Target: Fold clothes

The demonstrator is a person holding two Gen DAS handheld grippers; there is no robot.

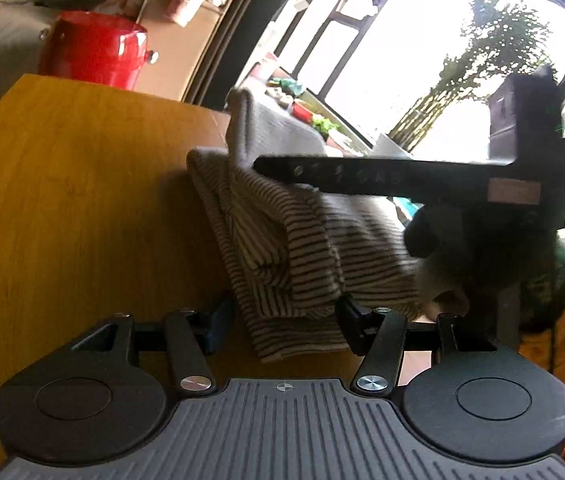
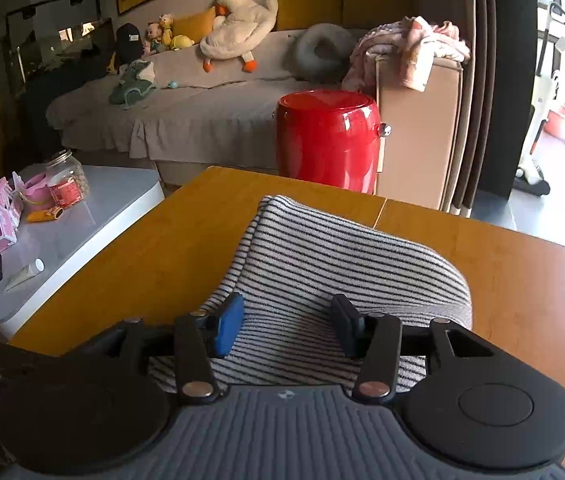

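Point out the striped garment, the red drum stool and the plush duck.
striped garment (image 2: 322, 256): right wrist view, middle of the folded top layer.
red drum stool (image 2: 328, 140): right wrist view, front of its glossy side.
plush duck (image 2: 238, 28): right wrist view, its white body.

Wooden table, orange-brown top, visible seam. One striped garment lies folded on it, near the front edge.

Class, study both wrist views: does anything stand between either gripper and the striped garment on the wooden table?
Nothing visible does. The left gripper and the right gripper each straddle the striped garment on the wooden table, jaws apart, fabric directly between the fingers. The red bin stands behind the table, out of the way.
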